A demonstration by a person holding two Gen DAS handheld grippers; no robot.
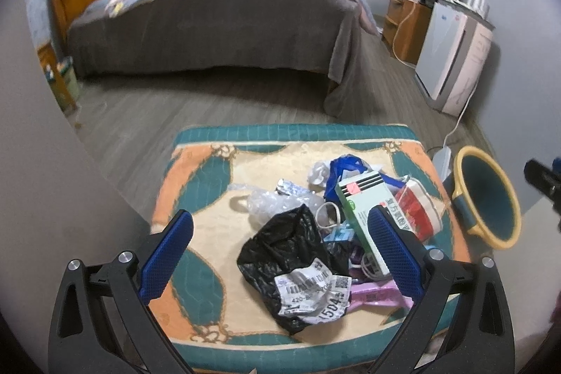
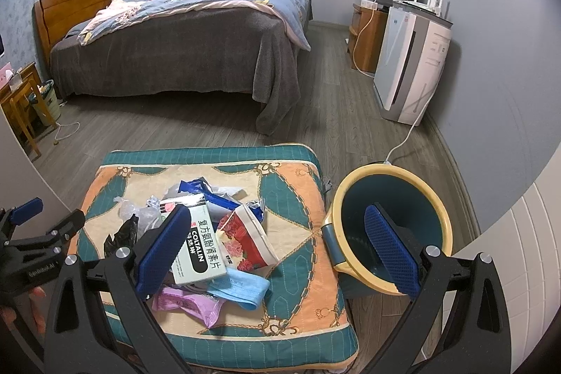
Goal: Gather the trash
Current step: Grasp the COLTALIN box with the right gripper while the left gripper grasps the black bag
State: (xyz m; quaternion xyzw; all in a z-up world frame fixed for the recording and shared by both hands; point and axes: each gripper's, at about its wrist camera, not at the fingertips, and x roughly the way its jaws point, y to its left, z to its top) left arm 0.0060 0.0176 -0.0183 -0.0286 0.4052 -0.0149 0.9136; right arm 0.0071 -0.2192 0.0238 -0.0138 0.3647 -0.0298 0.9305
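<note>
**Nothing collected yet**

So far your bin (image 2: 392, 233) looks empty inside, standing on the floor just beside the cushion (image 2: 298, 198). All the trash sits heaped on that cushion: the black bag (image 1: 284, 255), medicine box (image 2: 196, 244), red floral packet (image 2: 245, 240), blue mask (image 2: 242, 290) and pink wrapper (image 2: 186, 302). Your left hand-held gripper (image 1: 280, 255) hangs spread wide over the black bag, holding nothing; your right hand-held gripper (image 2: 280, 244) is likewise agape and empty. Every piece is left to move.
</note>
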